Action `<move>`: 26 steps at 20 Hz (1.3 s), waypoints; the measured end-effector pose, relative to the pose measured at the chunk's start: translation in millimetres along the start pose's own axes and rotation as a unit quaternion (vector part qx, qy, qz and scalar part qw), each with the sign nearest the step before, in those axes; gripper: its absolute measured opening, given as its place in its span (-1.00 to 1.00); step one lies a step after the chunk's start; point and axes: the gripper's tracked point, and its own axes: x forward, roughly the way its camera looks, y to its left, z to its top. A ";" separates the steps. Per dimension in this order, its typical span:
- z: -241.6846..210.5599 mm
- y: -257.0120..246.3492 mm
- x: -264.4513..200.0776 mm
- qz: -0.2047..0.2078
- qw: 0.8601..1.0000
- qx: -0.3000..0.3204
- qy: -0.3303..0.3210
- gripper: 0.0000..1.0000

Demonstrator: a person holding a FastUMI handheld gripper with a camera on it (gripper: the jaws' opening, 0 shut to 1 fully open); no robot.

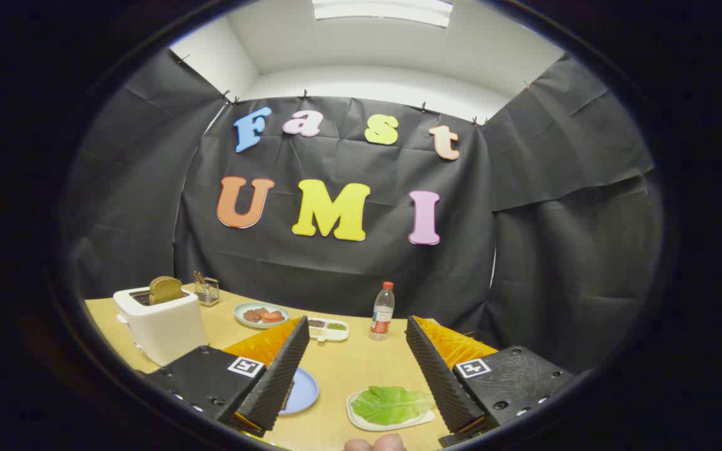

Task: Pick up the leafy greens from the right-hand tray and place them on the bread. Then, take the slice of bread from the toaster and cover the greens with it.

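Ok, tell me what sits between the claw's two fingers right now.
In the gripper view the claw is open and grips nothing. Between its fingers lies bare table, with the leafy greens on their white tray toward the right-hand finger.

my gripper (pixel 357 329): two wedge fingers (pixel 279 376) with bumpy ridged faces | blocks behind them: dark, small round screws | markings: one square black-and-white tag on each block | fingers wide apart, pressing nothing

no readable text | bottle (pixel 383 311): carried a red label, print too small to make out | gripper (pixel 357 332): fingers stood wide apart, each block behind them bore a square black-and-white marker tag, no letters or numbers on them
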 end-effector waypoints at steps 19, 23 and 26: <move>8.5 -14.6 1.6 0.011 1.000 -0.004 0.005 0.90; 2.8 -33.6 1.5 0.014 1.000 -0.006 0.010 0.89; -14.0 -53.2 7.7 0.008 1.000 0.001 0.026 0.90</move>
